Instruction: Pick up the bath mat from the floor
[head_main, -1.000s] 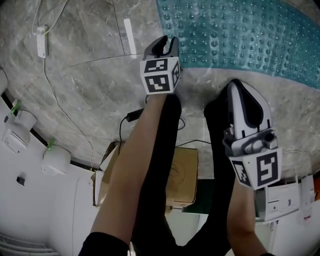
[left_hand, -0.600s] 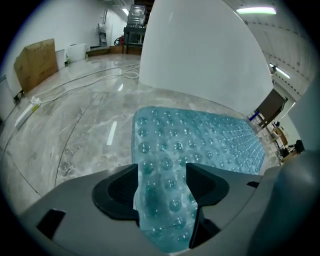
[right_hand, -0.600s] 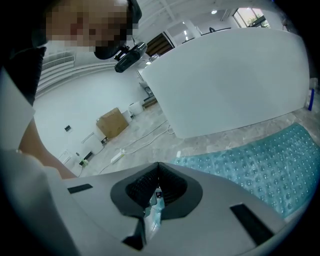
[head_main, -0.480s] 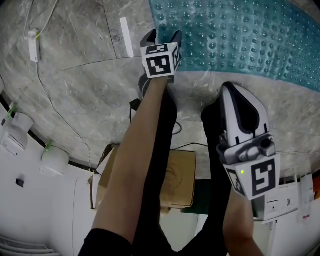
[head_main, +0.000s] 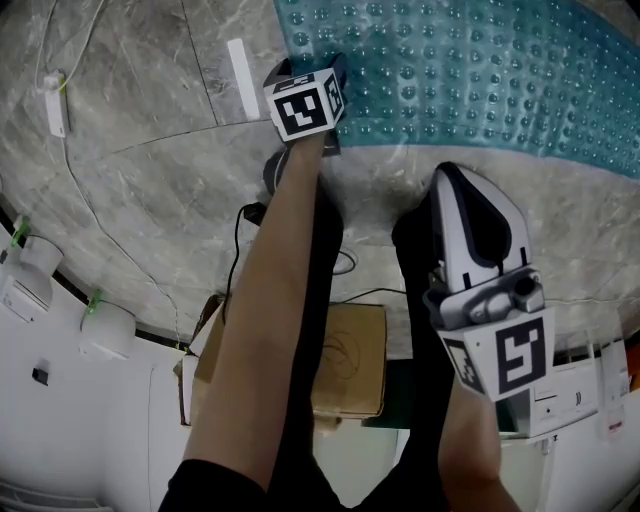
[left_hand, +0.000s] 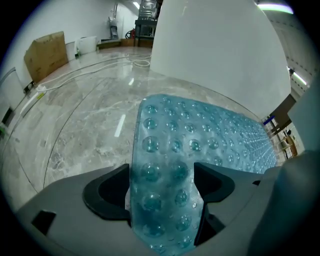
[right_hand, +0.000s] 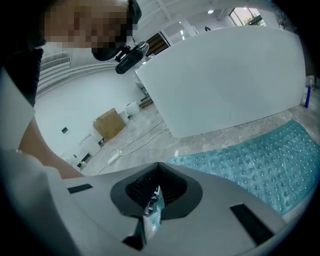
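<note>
A teal, bubble-studded bath mat (head_main: 480, 70) lies flat on the grey marble floor. My left gripper (head_main: 310, 68) points steeply down over the mat's near left corner. In the left gripper view a strip of the mat (left_hand: 165, 165) runs between the jaws of my left gripper (left_hand: 162, 182). Those jaws have just been opening and stand wide. My right gripper (head_main: 455, 178) hovers above the floor just short of the mat's near edge. Its jaws (right_hand: 157, 192) are together, with a small shiny sliver that I cannot identify at the seam. Beyond them lies the mat (right_hand: 260, 160).
A white power strip (head_main: 55, 103) and thin cables lie on the floor at the left. A short white strip (head_main: 243, 78) lies beside the mat's corner. A cardboard box (head_main: 345, 360) and white fixtures sit near the person's legs. A large white curved wall (left_hand: 220, 50) rises beyond the mat.
My left gripper has gone down and away to the mat's left corner, and its jaws have spread. The right gripper has hardly shifted.
</note>
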